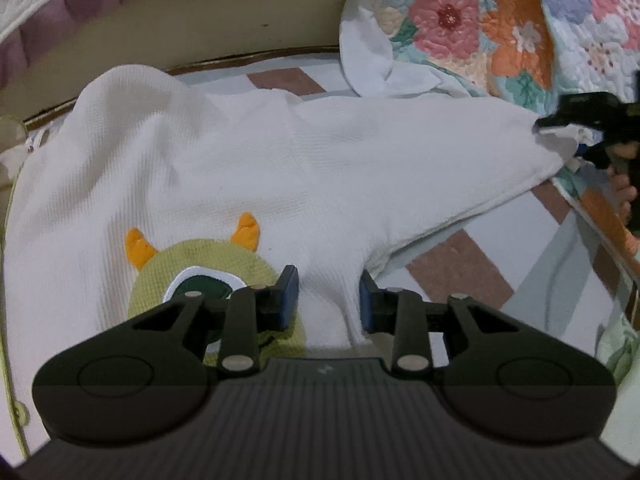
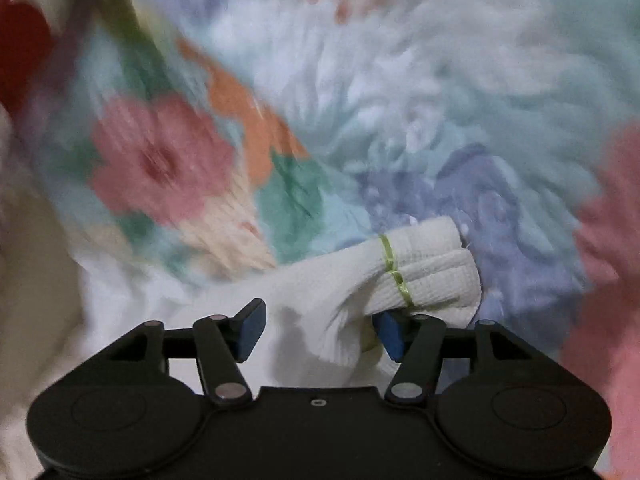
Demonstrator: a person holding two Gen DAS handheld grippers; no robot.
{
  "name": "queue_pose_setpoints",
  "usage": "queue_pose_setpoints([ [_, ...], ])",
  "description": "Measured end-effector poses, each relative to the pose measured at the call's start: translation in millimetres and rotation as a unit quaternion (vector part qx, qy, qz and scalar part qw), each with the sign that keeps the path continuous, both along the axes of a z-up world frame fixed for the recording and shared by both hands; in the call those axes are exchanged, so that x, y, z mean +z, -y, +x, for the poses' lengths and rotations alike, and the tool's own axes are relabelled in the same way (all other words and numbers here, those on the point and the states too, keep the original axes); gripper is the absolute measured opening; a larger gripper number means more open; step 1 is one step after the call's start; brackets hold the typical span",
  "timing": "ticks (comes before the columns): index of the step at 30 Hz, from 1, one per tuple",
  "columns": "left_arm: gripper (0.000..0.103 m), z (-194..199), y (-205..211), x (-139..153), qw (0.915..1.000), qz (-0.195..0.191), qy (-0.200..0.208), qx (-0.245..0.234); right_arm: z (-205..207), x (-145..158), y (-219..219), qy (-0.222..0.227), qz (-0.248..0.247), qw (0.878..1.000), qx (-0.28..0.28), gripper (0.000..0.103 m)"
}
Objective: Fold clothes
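A white waffle-knit garment (image 1: pixel 248 168) lies spread on a bed with a checked sheet (image 1: pixel 460 268), its weave showing clearly. At the left of its front sits a green one-eyed monster patch (image 1: pixel 200 276) with two orange horns (image 1: pixel 138 246); a thin green trim runs along the far-left edge. The left gripper (image 1: pixel 329 300) sits low over the garment's near edge, fingers (image 1: pixel 289 300) set narrowly apart with a ridge of white fabric rising between them; contact with the pads cannot be confirmed. To the right, one sleeve stretches out across the bed to the right gripper (image 1: pixel 560 128), seen small at the frame's edge. A floral quilt (image 1: pixel 500 28) lies bunched behind it. In the right wrist view, heavily blurred beyond the tool, the sleeve cuff (image 2: pixel 432 272), ringed by a green stitched line, rests against the right-hand blue pad of the right gripper (image 2: pixel 320 332); the fingers stand apart, the left one touching nothing.
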State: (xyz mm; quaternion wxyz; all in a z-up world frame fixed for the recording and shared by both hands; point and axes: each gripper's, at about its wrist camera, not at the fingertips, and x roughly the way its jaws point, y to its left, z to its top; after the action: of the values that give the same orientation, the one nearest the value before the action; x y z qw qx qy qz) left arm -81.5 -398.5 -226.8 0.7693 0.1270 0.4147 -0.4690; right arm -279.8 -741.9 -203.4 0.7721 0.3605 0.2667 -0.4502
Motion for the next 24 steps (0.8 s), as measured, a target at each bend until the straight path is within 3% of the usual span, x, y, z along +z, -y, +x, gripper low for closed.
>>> queue_pose_setpoints([
  [1, 0.03, 1.0, -1.0, -0.3, 1.0, -0.002, -0.004, 0.001, 11.1, 11.2, 0.0, -0.025, -0.026, 0.999, 0.011, 0.02],
  [2, 0.03, 1.8, -2.1, -0.7, 0.9999, -0.005, -0.008, 0.002, 21.7, 24.5, -2.0, -0.045, -0.059, 0.997, 0.027, 0.006],
  [4, 0.03, 4.8, -4.5, -2.0, 0.9997, -0.014, -0.02, 0.007, 37.5, 64.1, -19.8, -0.058, -0.163, 0.981, 0.084, 0.005],
  [7, 0.03, 10.8, -7.7, -3.2, 0.9985, -0.025, -0.044, 0.021, 35.2, 113.4, -48.3, -0.07, -0.306, 0.94, 0.131, 0.004],
  [9, 0.033, 13.8, -10.7, -4.5, 0.9961, -0.038, -0.065, 0.045, 24.1, 117.0, -42.2, -0.098, -0.321, 0.936, 0.111, 0.011],
  [10, 0.033, 12.8, -11.2, -4.0, 0.9956, -0.039, -0.07, 0.049, 17.3, 111.8, -33.6, -0.115, -0.307, 0.939, 0.1, 0.017],
  [12, 0.034, 8.3, -10.7, -1.7, 0.9956, -0.036, -0.073, 0.047, 6.5, 97.2, -22.5, -0.157, -0.273, 0.945, 0.086, 0.018],
  [14, 0.048, 4.0, -15.7, 5.3, 0.9946, -0.043, -0.089, 0.033, 2.7, 83.8, -25.2, -0.201, -0.256, 0.942, 0.077, 0.026],
  [15, 0.048, 2.1, -21.1, 10.7, 0.9938, -0.054, -0.095, 0.023, 2.5, 79.8, -30.5, -0.215, -0.256, 0.94, 0.074, 0.034],
  [18, 0.054, 0.0, -46.4, 31.3, 0.9937, -0.08, -0.079, 0.004, 4.7, 83.2, -54.9, -0.183, -0.263, 0.945, 0.067, 0.049],
  [21, 0.06, 10.4, -80.7, 49.5, 0.9949, -0.086, -0.046, 0.024, 25.7, 101.0, -75.0, -0.095, -0.251, 0.959, 0.092, 0.055],
  [24, 0.061, 35.6, -118.3, 59.5, 0.9942, -0.073, -0.022, 0.076, 67.6, 121.4, -91.0, 0.025, -0.184, 0.971, 0.152, 0.056],
])
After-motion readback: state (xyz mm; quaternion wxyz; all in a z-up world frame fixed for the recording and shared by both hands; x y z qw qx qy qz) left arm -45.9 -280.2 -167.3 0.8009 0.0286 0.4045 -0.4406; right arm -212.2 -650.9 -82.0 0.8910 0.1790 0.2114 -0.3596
